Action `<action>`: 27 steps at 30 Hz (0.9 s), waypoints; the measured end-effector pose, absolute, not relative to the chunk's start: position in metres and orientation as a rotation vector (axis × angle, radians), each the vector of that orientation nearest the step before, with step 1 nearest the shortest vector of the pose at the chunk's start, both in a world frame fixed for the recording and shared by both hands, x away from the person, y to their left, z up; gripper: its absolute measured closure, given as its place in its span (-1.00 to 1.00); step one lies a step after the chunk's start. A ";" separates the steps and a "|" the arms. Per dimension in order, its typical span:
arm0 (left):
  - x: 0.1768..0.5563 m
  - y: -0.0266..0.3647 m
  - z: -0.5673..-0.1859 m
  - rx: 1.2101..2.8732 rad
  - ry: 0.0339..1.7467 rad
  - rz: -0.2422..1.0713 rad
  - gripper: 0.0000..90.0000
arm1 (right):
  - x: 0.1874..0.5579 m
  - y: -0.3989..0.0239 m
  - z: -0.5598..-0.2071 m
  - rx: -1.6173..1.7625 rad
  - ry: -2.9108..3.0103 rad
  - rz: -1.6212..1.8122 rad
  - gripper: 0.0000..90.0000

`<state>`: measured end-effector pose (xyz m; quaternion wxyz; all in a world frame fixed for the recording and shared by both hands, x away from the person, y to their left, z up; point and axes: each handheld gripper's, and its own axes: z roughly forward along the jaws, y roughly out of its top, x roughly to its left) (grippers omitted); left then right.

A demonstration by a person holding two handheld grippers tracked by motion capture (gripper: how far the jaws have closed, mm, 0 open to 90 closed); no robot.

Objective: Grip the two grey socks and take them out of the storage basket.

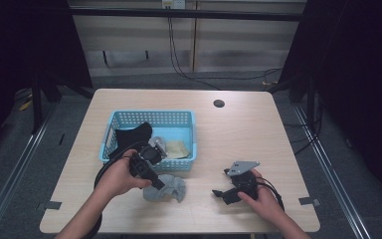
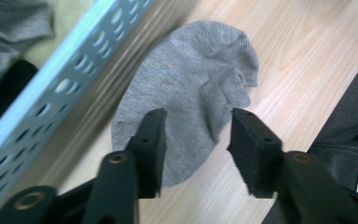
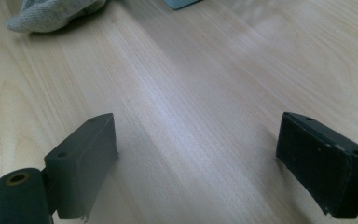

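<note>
A grey sock (image 1: 169, 189) lies crumpled on the wooden table just in front of the blue basket (image 1: 151, 114). My left gripper (image 1: 157, 183) hovers over it, angled down. In the left gripper view the jaws (image 2: 198, 135) stand apart above the sock (image 2: 191, 79), and the pads do not press on it. My right gripper (image 1: 220, 193) rests low over bare wood at the front right, open wide with nothing between its fingers (image 3: 200, 135). From there the sock (image 3: 51, 14) lies far off at the upper left.
The basket holds a black garment (image 1: 134, 134), a beige cloth (image 1: 178, 148) and another grey piece (image 2: 9, 23). Its perforated wall (image 2: 60, 79) runs close beside the sock. A round cable hole (image 1: 219, 103) sits at the table's back right. The person's dark trousers (image 2: 349, 126) show past the front edge.
</note>
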<state>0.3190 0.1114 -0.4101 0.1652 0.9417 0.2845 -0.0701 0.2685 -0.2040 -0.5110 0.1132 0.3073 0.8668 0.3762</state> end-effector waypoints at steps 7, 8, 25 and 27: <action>0.322 0.114 -0.394 2.651 0.831 -0.173 -0.11 | 0.269 -0.204 -0.511 0.901 2.543 1.104 -0.74; 0.325 0.116 -0.389 2.643 0.828 -0.154 -0.15 | 0.269 -0.204 -0.511 0.899 2.543 1.104 -0.74; 0.355 0.123 -0.367 2.585 0.887 -0.014 -0.39 | 0.268 -0.204 -0.511 0.905 2.541 1.105 -0.74; 0.361 0.124 -0.367 2.573 0.911 -0.015 -0.39 | 0.269 -0.204 -0.511 0.900 2.540 1.107 -0.74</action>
